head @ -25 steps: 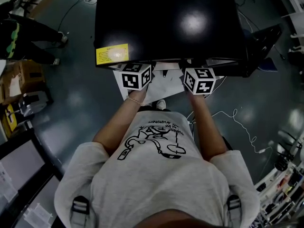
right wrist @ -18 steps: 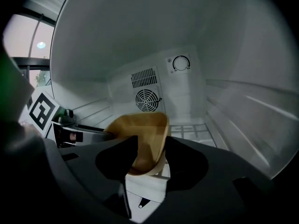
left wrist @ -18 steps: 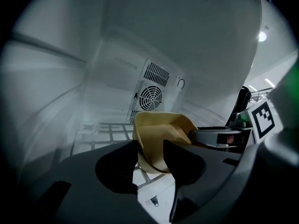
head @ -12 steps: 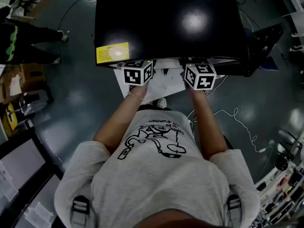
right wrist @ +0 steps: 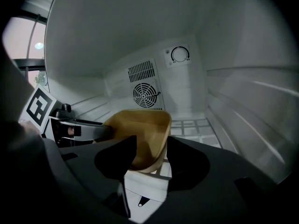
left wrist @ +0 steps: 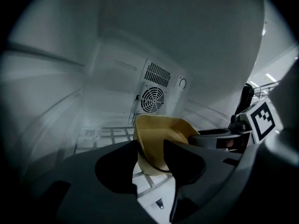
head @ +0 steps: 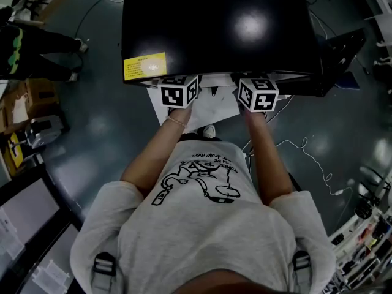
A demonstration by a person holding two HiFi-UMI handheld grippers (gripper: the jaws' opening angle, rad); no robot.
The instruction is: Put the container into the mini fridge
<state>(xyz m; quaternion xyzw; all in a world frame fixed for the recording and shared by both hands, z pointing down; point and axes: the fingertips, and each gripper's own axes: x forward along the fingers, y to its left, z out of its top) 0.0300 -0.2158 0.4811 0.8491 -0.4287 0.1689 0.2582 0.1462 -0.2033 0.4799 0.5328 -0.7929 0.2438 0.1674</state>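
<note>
The black mini fridge [head: 214,29] stands in front of me, and both grippers reach into it; in the head view only their marker cubes [head: 177,92] [head: 257,95] show. Inside, a tan open container [left wrist: 156,134] [right wrist: 140,125] sits tilted over the white wire shelf [left wrist: 100,136]. My left gripper [left wrist: 149,164] is shut on its left wall, one jaw outside and one inside. My right gripper [right wrist: 152,153] straddles the opposite wall. Its jaws have just been opening, and the wall stands between them without being pressed. Whether the container's base rests on the shelf is unclear.
A fan grille [right wrist: 145,94] and a thermostat dial [right wrist: 180,55] are on the fridge's back wall. What looks like the open door [head: 343,54] juts out at the right. White paper [head: 208,109] and a cable [head: 306,152] lie on the floor. Another person [head: 30,48] stands far left.
The right marker cube has edged slightly toward the fridge. The left cube has hardly shifted.
</note>
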